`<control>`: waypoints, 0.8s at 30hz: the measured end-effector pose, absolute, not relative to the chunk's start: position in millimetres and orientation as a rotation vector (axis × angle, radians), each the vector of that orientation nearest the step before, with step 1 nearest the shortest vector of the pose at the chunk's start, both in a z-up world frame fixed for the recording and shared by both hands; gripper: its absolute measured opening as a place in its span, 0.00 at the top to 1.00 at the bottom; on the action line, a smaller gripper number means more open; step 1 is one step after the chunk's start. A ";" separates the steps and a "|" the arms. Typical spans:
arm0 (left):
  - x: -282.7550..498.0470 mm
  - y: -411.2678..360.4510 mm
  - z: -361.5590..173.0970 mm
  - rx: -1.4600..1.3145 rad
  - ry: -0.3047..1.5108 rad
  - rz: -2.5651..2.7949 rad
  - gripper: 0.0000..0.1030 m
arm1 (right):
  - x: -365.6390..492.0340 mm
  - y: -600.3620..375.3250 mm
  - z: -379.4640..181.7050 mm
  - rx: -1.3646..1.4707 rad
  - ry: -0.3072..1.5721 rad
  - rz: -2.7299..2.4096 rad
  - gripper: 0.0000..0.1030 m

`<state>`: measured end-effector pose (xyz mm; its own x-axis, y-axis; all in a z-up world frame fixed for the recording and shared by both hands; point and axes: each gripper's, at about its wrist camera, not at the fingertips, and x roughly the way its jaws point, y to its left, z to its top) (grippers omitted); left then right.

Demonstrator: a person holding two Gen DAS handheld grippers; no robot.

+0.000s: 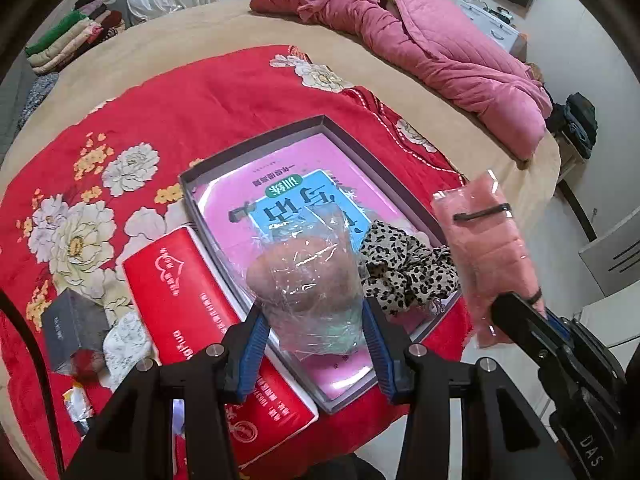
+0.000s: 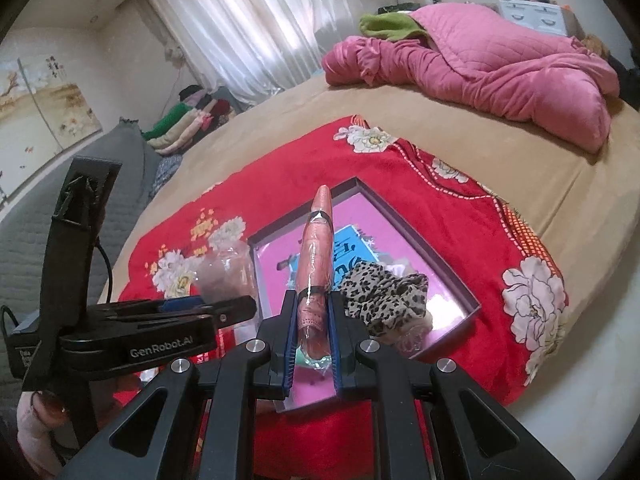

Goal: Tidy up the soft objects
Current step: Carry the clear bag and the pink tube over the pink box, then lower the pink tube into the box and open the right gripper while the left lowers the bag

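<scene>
While over box (image 1: 256, 148), 2 full claws

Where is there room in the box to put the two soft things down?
The box is bare at its far end, above the leopard cloth, where only the pink booklet lies flat. The near right corner is crowded by that cloth. Left of the box, the red packet fills the space.

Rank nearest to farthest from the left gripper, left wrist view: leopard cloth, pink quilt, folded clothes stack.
From the left gripper:
1. Leopard cloth, just right of the fingers, in the box.
2. Pink quilt, far right across the bed.
3. Folded clothes stack, far left, beyond the bed's edge.
</scene>
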<state>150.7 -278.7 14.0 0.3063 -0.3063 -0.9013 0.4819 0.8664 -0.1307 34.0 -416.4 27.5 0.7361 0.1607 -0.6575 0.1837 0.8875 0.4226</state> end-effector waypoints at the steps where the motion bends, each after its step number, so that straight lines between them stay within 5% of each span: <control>1: 152.1 -279.8 12.2 0.180 1.147 -0.520 0.55 | 35.4 -416.6 26.2 0.488 0.756 -0.015 0.86; 24: 183.8 -292.7 -36.1 0.194 1.256 -0.534 0.54 | 88.6 -414.3 -50.0 0.535 0.958 0.027 0.85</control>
<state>183.8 -292.7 -36.1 0.2069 -0.2760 -0.9386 0.4839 0.8627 -0.1470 88.6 -414.3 -50.0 0.5853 0.2533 -0.7702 0.2097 0.8703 0.4456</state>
